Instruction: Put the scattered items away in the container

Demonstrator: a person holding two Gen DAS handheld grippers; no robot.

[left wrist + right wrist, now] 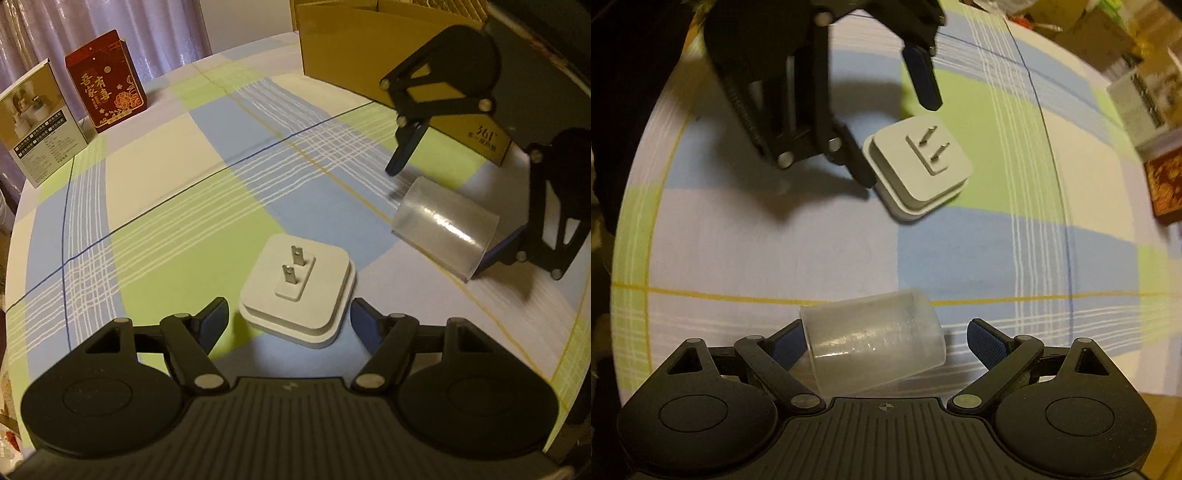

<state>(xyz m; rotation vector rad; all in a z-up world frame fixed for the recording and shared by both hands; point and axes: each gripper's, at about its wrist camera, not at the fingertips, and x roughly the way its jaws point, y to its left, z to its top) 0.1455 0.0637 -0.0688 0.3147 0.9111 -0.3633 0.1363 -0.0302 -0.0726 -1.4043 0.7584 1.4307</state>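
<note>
Scattered items on the checked cloth of the worktop (pixel 155 206) number two. Seen from the left wrist camera, a white plug adapter (pixel 297 291) lies flat with its two metal prongs pointing up, just ahead of the left hand-held gripper (pixel 288 317). That gripper's jaws are spread wide, one finger on each side of the adapter's near edge, neither touching it. To the right, a clear plastic cup (pixel 445 230) lies on its side. The right hand-held gripper (pixel 443 218) reaches down over it with jaws apart; one blue-padded finger hangs above the cup's far end, the other sits at its near end. Behind stands the cardboard box (pixel 354 59), open at the top, well apart from the adapter. At the far left edge of the worktop stand a red carton (pixel 105 81) with gold lettering and a white carton (pixel 40 122) beside it.

From the right wrist camera, the clear plastic cup (pixel 873 347) lies on its side between the spread fingers of the right hand-held gripper (pixel 882 343). The left finger looks to be against the cup's open rim; the right finger stands clear of it. Farther ahead, the white plug adapter (pixel 918 166) rests prongs up, and the left hand-held gripper (pixel 897 144) hangs over it, opened wide, one finger tip at the adapter's edge and the other raised above it.
</note>
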